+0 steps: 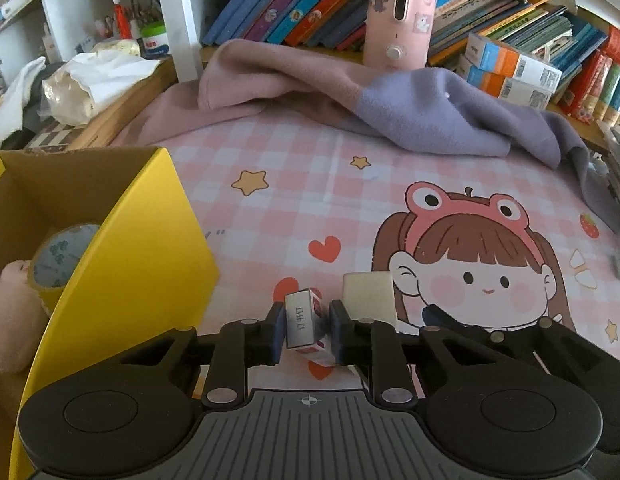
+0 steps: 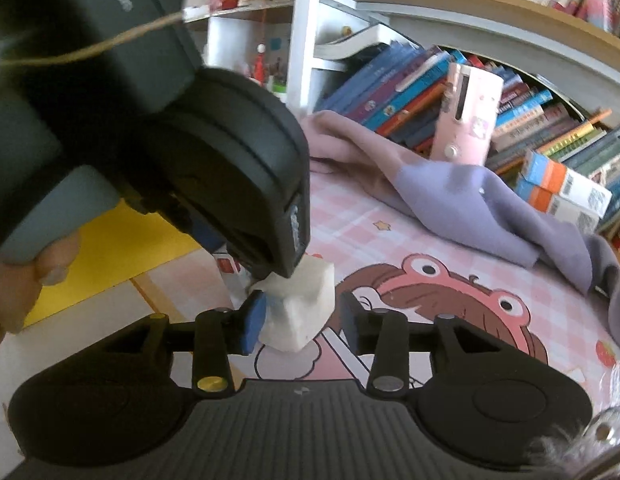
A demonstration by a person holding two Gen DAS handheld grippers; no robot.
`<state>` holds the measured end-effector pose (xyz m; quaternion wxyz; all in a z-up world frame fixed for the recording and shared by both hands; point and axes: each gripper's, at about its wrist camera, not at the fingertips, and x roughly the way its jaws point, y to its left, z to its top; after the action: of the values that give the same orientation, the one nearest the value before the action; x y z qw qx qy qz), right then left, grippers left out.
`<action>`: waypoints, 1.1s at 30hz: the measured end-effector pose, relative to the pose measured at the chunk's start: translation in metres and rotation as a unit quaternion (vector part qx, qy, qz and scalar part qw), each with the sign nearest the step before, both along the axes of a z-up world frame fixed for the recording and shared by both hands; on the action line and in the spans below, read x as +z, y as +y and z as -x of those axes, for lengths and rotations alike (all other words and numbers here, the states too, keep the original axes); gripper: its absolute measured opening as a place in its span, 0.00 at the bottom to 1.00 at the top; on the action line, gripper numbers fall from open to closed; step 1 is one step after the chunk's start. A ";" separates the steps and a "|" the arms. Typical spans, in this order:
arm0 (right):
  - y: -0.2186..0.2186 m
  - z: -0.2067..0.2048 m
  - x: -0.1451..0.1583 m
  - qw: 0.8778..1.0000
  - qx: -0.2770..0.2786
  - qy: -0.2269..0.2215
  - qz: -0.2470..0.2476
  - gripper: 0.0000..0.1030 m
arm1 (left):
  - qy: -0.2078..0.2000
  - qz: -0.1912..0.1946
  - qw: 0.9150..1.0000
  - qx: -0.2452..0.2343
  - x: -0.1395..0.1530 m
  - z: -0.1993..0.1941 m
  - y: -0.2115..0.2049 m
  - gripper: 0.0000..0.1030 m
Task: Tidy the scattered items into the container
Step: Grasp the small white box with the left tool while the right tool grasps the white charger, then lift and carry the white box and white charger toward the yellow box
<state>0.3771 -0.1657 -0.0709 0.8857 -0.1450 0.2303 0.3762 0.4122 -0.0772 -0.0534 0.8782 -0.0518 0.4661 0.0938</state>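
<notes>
In the left wrist view my left gripper (image 1: 306,334) is shut on a small white and red staple box (image 1: 300,320), which stands on the pink checked mat. A white block (image 1: 367,294) lies just beyond its right finger. In the right wrist view that white block (image 2: 300,308) sits between the fingers of my right gripper (image 2: 302,322). The left pad touches it and the right pad stands off with a gap, so the gripper is open. The left gripper's black body (image 2: 230,168), held by a hand (image 2: 50,268), hangs over the block's far left corner. The yellow box (image 1: 142,248) stands open on the left.
Inside the yellow box lie a tape roll (image 1: 58,256) and a pink plush toy (image 1: 10,312). A pink and purple blanket (image 1: 349,92) is bunched along the mat's far edge. Behind it stand a pink device (image 1: 401,12), rows of books and orange-blue cartons (image 1: 509,60).
</notes>
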 end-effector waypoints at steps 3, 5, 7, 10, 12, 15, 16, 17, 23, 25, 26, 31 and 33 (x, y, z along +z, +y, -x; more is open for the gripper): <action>-0.004 -0.001 0.002 1.000 0.001 0.018 -0.013 0.48 | 0.020 0.030 0.999 -0.005 -0.007 -0.002 0.001 0.18; -0.005 -0.001 0.004 1.000 0.002 0.027 -0.015 0.50 | 0.022 0.038 0.999 -0.008 -0.010 0.000 -0.002 0.14; -0.005 -0.002 0.003 0.999 0.001 0.033 -0.013 0.53 | 0.020 0.034 0.999 -0.016 -0.011 0.000 -0.005 0.13; -0.004 -0.007 -0.002 0.999 -0.006 0.034 -0.006 0.53 | 0.024 0.038 0.999 -0.027 -0.011 -0.003 -0.004 0.13; -0.003 -0.009 -0.006 0.999 -0.011 0.036 -0.005 0.53 | 0.025 0.036 0.999 -0.031 -0.011 -0.004 -0.004 0.13; 0.002 -0.014 -0.013 0.999 -0.018 0.041 -0.001 0.53 | 0.026 0.026 0.999 -0.036 -0.011 -0.005 -0.006 0.13; 0.004 -0.015 -0.015 0.999 -0.018 0.042 0.000 0.52 | 0.025 0.025 0.999 -0.036 -0.010 -0.005 -0.006 0.13; 0.005 -0.017 -0.017 0.999 -0.018 0.043 0.001 0.52 | 0.023 0.023 0.999 -0.034 -0.010 -0.005 -0.005 0.13; 0.000 -0.019 -0.016 0.998 -0.024 0.054 -0.002 0.28 | 0.024 0.028 0.999 -0.029 -0.011 -0.004 0.001 0.13; -0.009 -0.019 -0.014 0.998 -0.045 0.050 0.005 0.26 | 0.022 0.033 0.999 -0.033 -0.011 -0.002 0.000 0.13; -0.016 -0.020 -0.012 0.997 -0.058 0.049 0.007 0.26 | 0.021 0.036 0.998 -0.036 -0.011 -0.001 -0.001 0.12; -0.051 -0.022 -0.007 0.995 -0.089 0.038 0.024 0.24 | 0.020 0.044 0.998 -0.043 -0.011 0.003 -0.003 0.13; -0.060 -0.025 -0.008 0.994 -0.102 0.042 0.028 0.24 | 0.022 0.041 0.998 -0.044 -0.011 0.003 -0.003 0.13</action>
<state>0.4025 -0.2259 -0.0787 0.9045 -0.1294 0.2912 0.2835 0.4093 -0.0804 -0.0646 0.8683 -0.0650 0.4904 0.0371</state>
